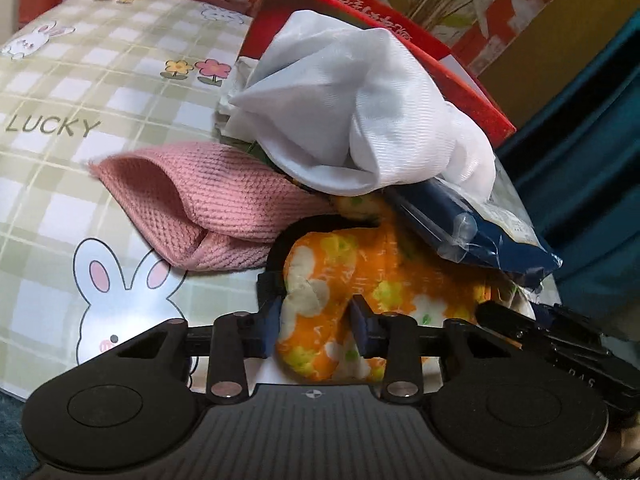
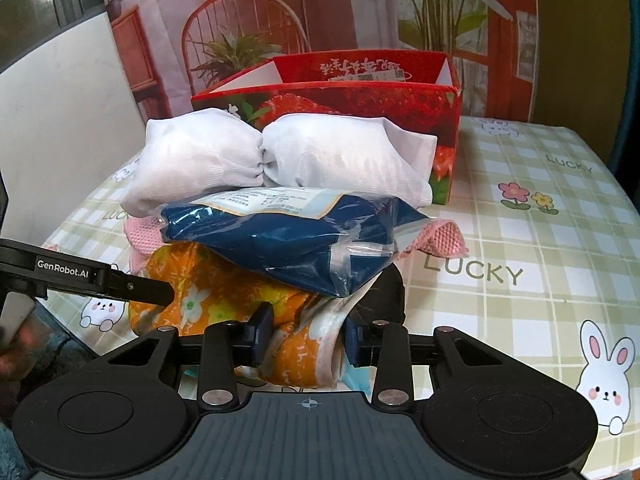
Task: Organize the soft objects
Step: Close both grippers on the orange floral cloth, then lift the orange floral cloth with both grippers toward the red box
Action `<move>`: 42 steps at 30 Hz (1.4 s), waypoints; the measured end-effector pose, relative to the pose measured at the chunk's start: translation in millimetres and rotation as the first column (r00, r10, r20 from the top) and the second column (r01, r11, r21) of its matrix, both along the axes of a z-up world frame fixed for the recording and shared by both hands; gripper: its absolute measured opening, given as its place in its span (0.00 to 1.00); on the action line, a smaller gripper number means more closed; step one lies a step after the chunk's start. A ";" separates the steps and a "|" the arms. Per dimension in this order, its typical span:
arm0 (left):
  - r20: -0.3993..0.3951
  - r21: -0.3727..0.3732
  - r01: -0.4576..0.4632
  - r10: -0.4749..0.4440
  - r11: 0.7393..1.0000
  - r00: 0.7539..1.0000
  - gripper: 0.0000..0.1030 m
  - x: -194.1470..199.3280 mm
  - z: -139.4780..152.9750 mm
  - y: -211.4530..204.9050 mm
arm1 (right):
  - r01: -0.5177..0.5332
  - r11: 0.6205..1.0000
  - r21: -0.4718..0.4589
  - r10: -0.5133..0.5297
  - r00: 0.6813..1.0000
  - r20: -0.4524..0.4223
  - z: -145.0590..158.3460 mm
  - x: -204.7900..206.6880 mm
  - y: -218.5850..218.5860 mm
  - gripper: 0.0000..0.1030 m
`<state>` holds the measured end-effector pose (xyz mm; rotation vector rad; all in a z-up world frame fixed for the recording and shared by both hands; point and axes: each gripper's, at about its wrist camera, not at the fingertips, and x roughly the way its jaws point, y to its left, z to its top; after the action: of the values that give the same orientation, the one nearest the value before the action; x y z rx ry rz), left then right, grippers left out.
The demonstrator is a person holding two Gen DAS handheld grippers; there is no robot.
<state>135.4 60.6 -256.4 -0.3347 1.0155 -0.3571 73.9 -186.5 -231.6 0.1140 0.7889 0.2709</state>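
A pile of soft things sits on the rabbit-print tablecloth (image 1: 80, 160). An orange flowered cloth (image 1: 340, 280) is at the bottom, with a pink knitted cloth (image 1: 208, 200), a blue plastic-wrapped pack (image 1: 500, 240) and a white bundle (image 1: 352, 112) above it. My left gripper (image 1: 316, 320) is shut on one end of the orange cloth. My right gripper (image 2: 306, 340) is shut on another part of the orange cloth (image 2: 224, 288), under the blue pack (image 2: 288, 240) and white bundle (image 2: 280, 156). The left gripper's arm (image 2: 100, 276) shows at left in the right wrist view.
A red strawberry-print box (image 2: 360, 96) stands open just behind the pile; it also shows in the left wrist view (image 1: 400, 28). A black object (image 2: 388, 292) lies under the pile's right side. A printed backdrop (image 2: 320, 8) hangs behind the table. The table's edge is near on my left.
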 end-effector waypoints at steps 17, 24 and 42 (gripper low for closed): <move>0.285 0.069 -0.045 0.023 0.997 0.958 0.15 -44.6 66.5 0.2 | -0.022 1.000 0.015 0.020 0.994 0.110 32.4 -14.4 -1.5 0.07; 0.409 0.080 -0.066 0.028 0.995 0.912 0.13 -67.5 98.8 0.1 | -0.078 0.996 -0.033 0.084 0.965 0.249 68.2 -39.8 9.0 0.07; 0.583 0.023 -0.106 0.072 0.994 0.809 0.07 -81.5 162.0 10.0 | -0.147 0.989 -0.029 0.144 0.878 0.457 139.0 -60.7 13.0 0.07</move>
<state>53.9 70.7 -94.4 -0.1996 0.3981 -0.3173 13.2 -173.5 -92.6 -0.0067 0.3229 0.4257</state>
